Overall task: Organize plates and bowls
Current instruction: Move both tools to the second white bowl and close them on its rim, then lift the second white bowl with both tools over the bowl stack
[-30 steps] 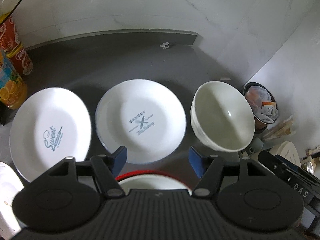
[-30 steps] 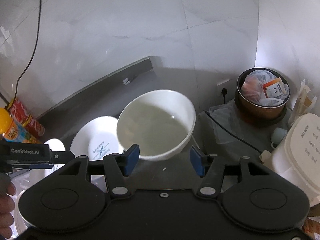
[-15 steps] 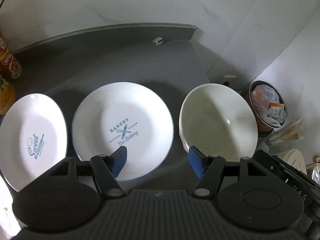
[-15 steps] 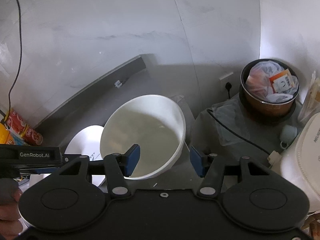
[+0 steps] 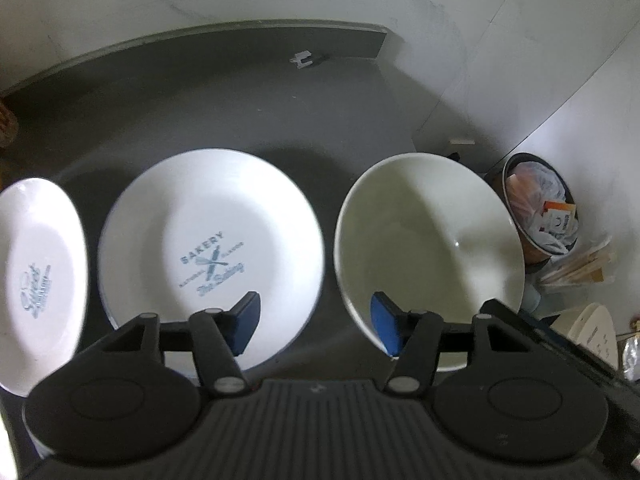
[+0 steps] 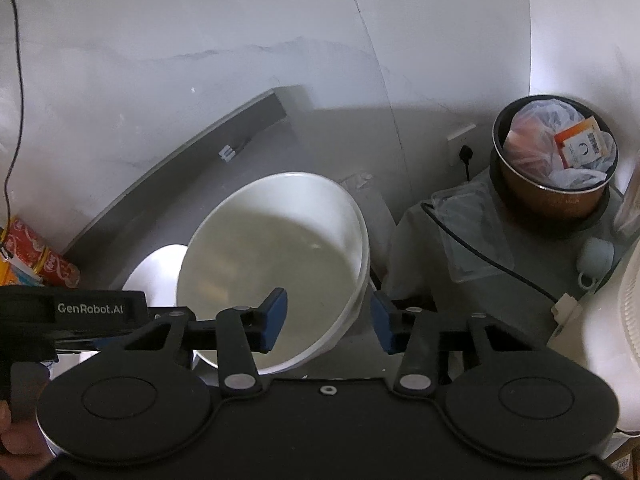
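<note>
Two white plates lie on the dark grey counter (image 5: 240,112): one printed "BAKERY" (image 5: 208,240) in the middle, one printed "Sweet" (image 5: 40,280) at the far left. A deep white bowl (image 5: 428,248) stands right of the BAKERY plate. My left gripper (image 5: 316,322) is open, one pad over the plate's near edge and the other at the bowl's near-left rim. In the right wrist view my right gripper (image 6: 328,318) is open and straddles the bowl's (image 6: 276,264) near-right rim, one pad inside and one outside. The left gripper's body (image 6: 80,312) shows at the left.
A brown bin lined with a bag of rubbish (image 6: 556,164) stands right of the counter, beside a wall socket (image 6: 464,148) with a black cable. A white appliance (image 6: 616,340) fills the right edge. Red cans (image 6: 36,260) sit at the far left. A hand (image 6: 12,440) shows bottom left.
Both grippers have come closer to the dishes. The left view has swung right, losing the cans. The right gripper's fingers now straddle the bowl's rim and stand slightly narrower.
</note>
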`<state>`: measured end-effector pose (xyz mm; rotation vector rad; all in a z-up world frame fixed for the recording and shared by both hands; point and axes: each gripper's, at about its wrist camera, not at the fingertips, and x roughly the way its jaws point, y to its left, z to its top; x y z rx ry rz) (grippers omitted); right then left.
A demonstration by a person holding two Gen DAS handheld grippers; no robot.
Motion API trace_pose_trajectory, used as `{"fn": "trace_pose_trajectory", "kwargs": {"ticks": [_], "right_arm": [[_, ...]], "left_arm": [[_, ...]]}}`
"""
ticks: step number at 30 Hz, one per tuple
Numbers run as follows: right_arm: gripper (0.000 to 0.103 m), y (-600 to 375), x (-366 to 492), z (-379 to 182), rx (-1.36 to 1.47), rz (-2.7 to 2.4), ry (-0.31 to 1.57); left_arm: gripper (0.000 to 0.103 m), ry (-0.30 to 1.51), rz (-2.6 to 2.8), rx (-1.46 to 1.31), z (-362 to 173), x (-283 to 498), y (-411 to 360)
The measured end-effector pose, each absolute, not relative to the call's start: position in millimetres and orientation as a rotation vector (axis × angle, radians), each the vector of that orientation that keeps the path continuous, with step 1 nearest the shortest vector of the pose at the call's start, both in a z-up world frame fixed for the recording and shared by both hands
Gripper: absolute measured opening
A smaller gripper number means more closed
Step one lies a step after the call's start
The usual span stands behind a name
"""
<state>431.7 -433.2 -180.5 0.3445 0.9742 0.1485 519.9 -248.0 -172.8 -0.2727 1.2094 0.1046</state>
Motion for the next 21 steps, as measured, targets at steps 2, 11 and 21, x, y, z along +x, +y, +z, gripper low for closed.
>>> {"fn": "trace_pose_trajectory", "kwargs": {"ticks": [2,11,21], "right_arm": [[0.041,-434,434,-184,0.346,0.147,0.982],[0.024,-435,446,-199,0.348,0.139,1.024],[0.019,-427,446,-187,0.306,0.172,0.974]], "left_arm": [[0.054,1.216,0.102,-0.285,-178,524,-250],[0.021,1.243,0.081,-0.332,-200,543,-248],[0.01,1.227,0.074,-0.393,-192,534,-243]]}}
